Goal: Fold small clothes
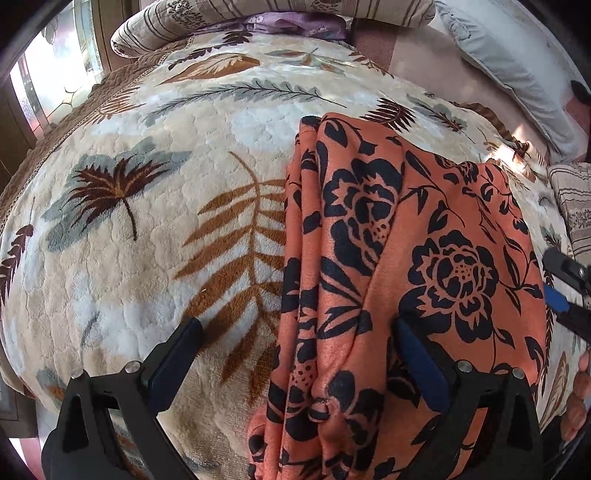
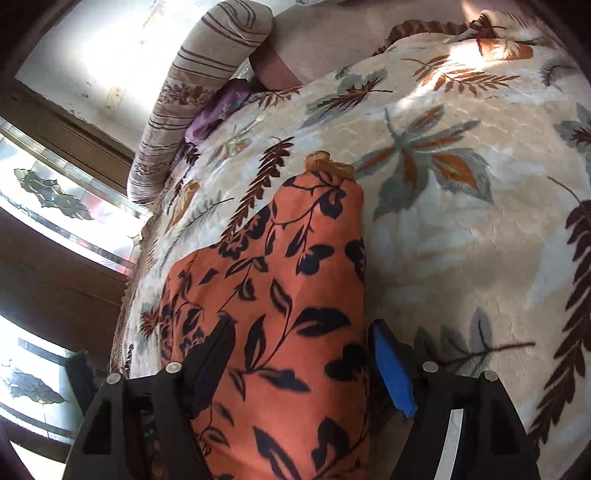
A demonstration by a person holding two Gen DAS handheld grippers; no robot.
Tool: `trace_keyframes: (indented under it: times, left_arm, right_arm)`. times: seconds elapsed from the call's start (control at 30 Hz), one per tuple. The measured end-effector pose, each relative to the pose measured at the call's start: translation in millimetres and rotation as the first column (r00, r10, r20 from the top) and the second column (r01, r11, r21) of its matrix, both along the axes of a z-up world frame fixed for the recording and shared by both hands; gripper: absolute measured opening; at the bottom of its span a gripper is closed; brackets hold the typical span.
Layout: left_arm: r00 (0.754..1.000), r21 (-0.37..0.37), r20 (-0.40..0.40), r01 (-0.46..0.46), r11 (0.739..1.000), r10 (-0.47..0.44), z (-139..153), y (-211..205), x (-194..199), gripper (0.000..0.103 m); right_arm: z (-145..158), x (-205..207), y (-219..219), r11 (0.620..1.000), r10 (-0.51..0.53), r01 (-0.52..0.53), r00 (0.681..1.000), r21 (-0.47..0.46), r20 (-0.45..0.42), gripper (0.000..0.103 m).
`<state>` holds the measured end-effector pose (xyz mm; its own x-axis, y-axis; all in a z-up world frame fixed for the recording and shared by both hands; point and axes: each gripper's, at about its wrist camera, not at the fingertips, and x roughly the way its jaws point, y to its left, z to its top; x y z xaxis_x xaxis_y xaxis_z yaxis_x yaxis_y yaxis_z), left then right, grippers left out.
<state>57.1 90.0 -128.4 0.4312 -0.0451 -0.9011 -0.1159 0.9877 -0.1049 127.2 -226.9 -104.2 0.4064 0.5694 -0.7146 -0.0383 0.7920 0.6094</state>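
The left gripper [image 1: 295, 332] stands with its jaws wide apart, holding nothing. Its right finger [image 1: 421, 362] lies over the orange cloth with black flowers [image 1: 406, 240], though contact there cannot be judged; its left finger hangs above the leaf-patterned blanket [image 1: 147, 258]. The bunched left edge of the cloth runs up between the two fingers.

The right gripper [image 2: 301, 354] also stands parted, a little narrower. The orange cloth [image 2: 280, 314] fills the gap between its fingers, and the blue pad [image 2: 391, 373] sits just beside the cloth's right edge. Whether the pads press the fabric cannot be told.

Beyond both grippers the cloth lies folded on the blanket [image 2: 461, 240], stretching away from the fingers.

Only the right wrist view shows the cloth's far end, a tan ruffled hem [image 2: 328, 164]. Only the left wrist view shows the cloth's full width and the other gripper's tip [image 1: 565, 280] at its right edge, with the person's fingers [image 1: 578, 398] below it. Farthest off, a striped pillow [image 1: 258, 14] and a purple cloth [image 1: 280, 24] lie at the blanket's far edge.
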Motion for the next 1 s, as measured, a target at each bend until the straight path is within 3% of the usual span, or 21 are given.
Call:
trace_keyframes:
  times: [0.1,0.17,0.2,0.23,0.3,0.4,0.53,0.83,0.97,1.0]
  left_arm:
    - [1.0,-0.001,0.006,0.0,1.0,0.0,0.2,0.5,-1.2,0.103]
    - [1.0,0.001,0.008,-0.002,1.0,0.002,0.5,0.1,-2.5,0.103]
    - [1.0,0.002,0.009,-0.002,1.0,0.002,0.9,-0.2,-3.1,0.103]
    - [1.0,0.003,0.009,-0.003,1.0,0.003,1.1,0.0,-3.5,0.103]
    - [1.0,0.002,0.007,-0.007,1.0,0.007,1.1,0.8,-3.7,0.103]
    - [1.0,0.005,0.005,-0.008,1.0,0.008,1.1,-0.6,-3.8,0.103]
    - [1.0,0.005,0.007,-0.003,1.0,0.003,0.7,0.3,-3.7,0.103]
    - [1.0,0.009,0.007,-0.002,1.0,0.002,0.8,-0.1,-3.1,0.103]
    - [1.0,0.009,0.006,-0.001,1.0,0.001,0.7,-0.2,-3.3,0.103]
    - [1.0,0.009,0.006,0.001,1.0,-0.001,0.6,-0.2,-3.4,0.103]
  right_arm:
    - [-16.5,-26.8,-10.1,0.998,-0.019,0.024,0.997,0.06,-0.075,0.08]
    - [-30.8,-35.8,-1.1,0.997,0.039,-0.03,0.992,0.077,-0.121,0.069]
    - [-25.8,-39.8,10.1,0.997,0.076,-0.077,0.993,0.0,-0.085,0.054]
    - [-15.2,-43.9,22.6,0.987,0.114,-0.118,0.993,-0.106,-0.041,0.047]
    - [3.9,-50.1,41.1,0.959,0.161,-0.153,0.987,-0.239,0.014,0.043]
    - [2.1,-49.5,47.9,0.946,0.156,-0.144,0.988,-0.291,0.016,0.046]
    - [-14.0,-54.4,27.0,0.988,0.066,-0.07,0.997,-0.14,-0.032,0.073]
    - [-11.8,-59.7,6.8,1.0,0.015,-0.016,1.0,-0.027,-0.025,0.074]
    - [-20.6,-52.4,19.0,0.997,0.07,-0.071,0.997,-0.042,-0.04,0.074]
    - [-22.3,-53.7,27.9,0.991,0.107,-0.11,0.994,-0.078,-0.035,0.07]
